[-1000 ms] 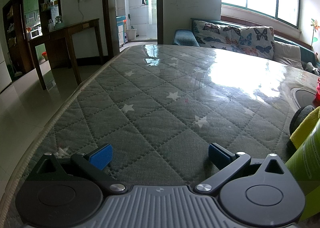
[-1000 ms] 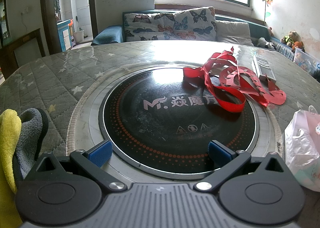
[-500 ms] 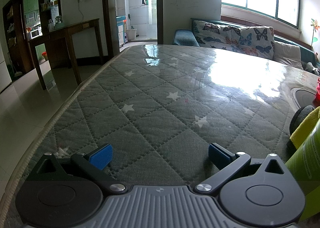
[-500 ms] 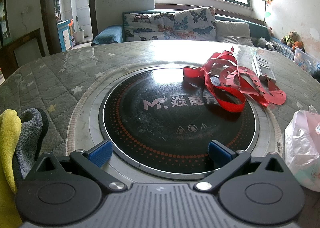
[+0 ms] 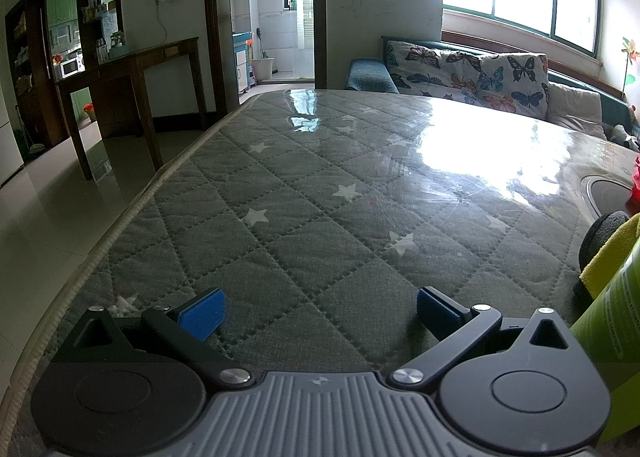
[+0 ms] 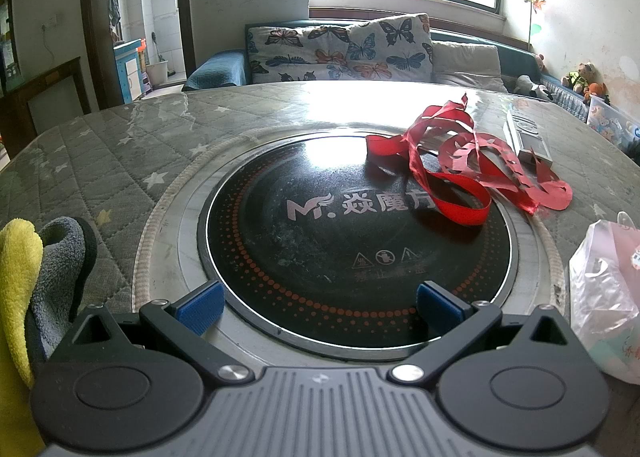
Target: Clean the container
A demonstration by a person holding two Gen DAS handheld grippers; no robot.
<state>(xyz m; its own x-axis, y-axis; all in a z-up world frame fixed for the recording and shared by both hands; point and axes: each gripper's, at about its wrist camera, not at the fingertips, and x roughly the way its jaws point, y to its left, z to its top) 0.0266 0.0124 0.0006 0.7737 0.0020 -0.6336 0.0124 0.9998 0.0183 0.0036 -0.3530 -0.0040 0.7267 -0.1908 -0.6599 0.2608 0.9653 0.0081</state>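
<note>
Two hand-held grippers are seen, each spread wide with nothing between the blue pads: the left hand-held gripper [image 5: 318, 313] and the right hand-held gripper [image 6: 318, 307]. One green container [image 5: 612, 337] is seen at 3 o'clock of the left one, upright as far as can be told. One yellow cloth [image 6: 18, 277] and one grey cloth [image 6: 60, 265] are stacked at 9 o'clock of the right. Beyond, one round induction hob [image 6: 352, 253] is set into the quilted, star-printed tabletop [image 5: 320, 193], with one red ribbon [image 6: 460, 165] at 1 o'clock and one plastic bag [image 6: 604, 289] at 3 o'clock. A butterfly-patterned sofa [image 6: 340, 53] is seen under the window. Nothing is changed from the earlier frames.
</note>
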